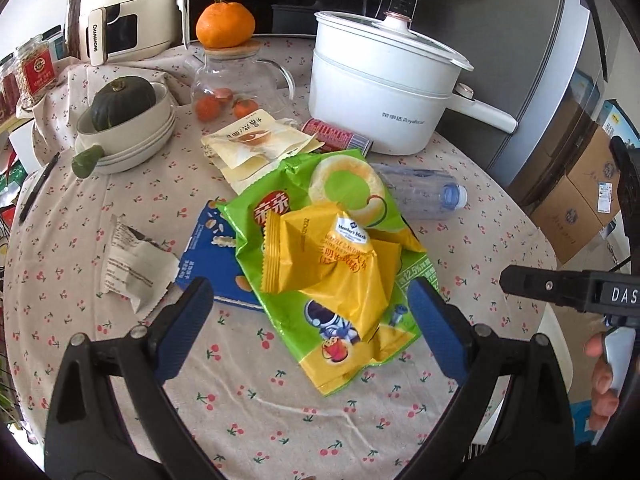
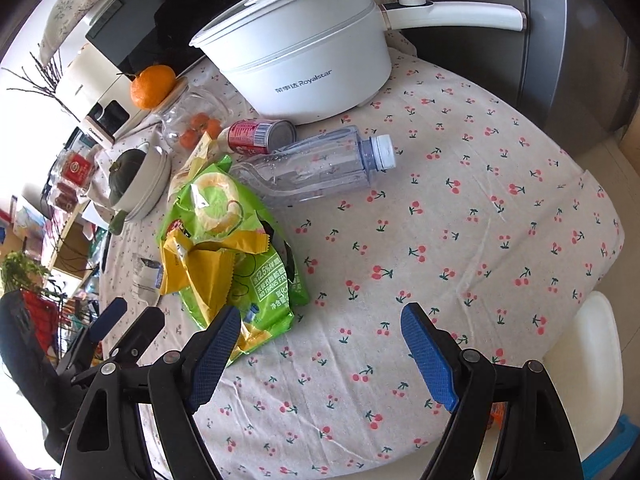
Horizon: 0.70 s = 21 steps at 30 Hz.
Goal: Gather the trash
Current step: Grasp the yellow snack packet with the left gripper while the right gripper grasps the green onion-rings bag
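Trash lies on the cherry-print tablecloth. A yellow wrapper rests on a green snack bag, over a blue box. A white wrapper lies to the left, a cream packet behind, an empty plastic bottle and a red can beyond. My left gripper is open, its fingers either side of the bag's near end. My right gripper is open and empty above bare cloth, right of the green snack bag.
A white Royalstar pot stands at the back right. A glass jar with an orange on its lid, stacked bowls holding a dark squash, and a white appliance stand at the back left. A white chair is at the table's right edge.
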Available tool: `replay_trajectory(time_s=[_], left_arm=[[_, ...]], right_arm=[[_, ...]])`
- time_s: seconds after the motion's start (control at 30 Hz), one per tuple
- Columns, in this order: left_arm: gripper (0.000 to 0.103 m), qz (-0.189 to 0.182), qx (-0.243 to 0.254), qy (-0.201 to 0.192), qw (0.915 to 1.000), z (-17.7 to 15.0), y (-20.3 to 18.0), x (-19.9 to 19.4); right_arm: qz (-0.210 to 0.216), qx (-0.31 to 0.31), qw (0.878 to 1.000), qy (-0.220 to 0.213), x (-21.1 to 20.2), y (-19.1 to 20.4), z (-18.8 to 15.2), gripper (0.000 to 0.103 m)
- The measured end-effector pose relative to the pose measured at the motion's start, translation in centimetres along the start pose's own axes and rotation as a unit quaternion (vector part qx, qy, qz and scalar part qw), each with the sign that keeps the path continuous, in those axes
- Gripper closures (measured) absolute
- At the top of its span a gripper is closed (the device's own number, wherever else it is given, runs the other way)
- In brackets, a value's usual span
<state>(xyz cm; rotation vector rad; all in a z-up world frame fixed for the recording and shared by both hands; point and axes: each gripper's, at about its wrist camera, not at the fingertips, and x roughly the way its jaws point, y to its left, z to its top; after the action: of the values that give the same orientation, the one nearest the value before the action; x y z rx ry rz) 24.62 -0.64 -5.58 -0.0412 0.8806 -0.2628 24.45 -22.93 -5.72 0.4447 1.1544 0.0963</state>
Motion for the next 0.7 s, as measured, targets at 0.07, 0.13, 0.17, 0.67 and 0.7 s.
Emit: replay_trajectory(time_s=[0.07, 0.13, 0.17, 0.67, 0.7], left_arm=[[0.012, 0.009, -0.012, -0.004, 0.9999, 0.4, -0.6, 0.7], [0.018, 0.022, -0.021, -0.008, 0.9995, 0.8, -1.3, 1.6], [0.020, 0.027, -0.025, -0.011, 0.9993, 0.9, -1.7, 2.0], [0.097, 0.065, -0.010, 0.015, 0.9977, 0.0, -0.2, 1.0], [0.098, 0.065, -0.015, 0.016, 0.9977, -0.1, 0.4, 0.5]], right_arm=[[0.000, 0.013, 1.000, 0.001, 0.1, -0.5, 0.2, 0.019], [-0.002, 0.023, 1.000, 0.002, 0.2, -1.1, 0.5, 0.019], [-0.003, 0.028, 1.000, 0.002, 0.2, -1.4, 0.6, 0.019], [-0.005, 0.025, 1.000, 0.002, 0.9, -2.8, 0.8, 0.019], [0.005, 0.025, 1.000, 0.006, 1.3, -2.4, 0.7, 0.019]])
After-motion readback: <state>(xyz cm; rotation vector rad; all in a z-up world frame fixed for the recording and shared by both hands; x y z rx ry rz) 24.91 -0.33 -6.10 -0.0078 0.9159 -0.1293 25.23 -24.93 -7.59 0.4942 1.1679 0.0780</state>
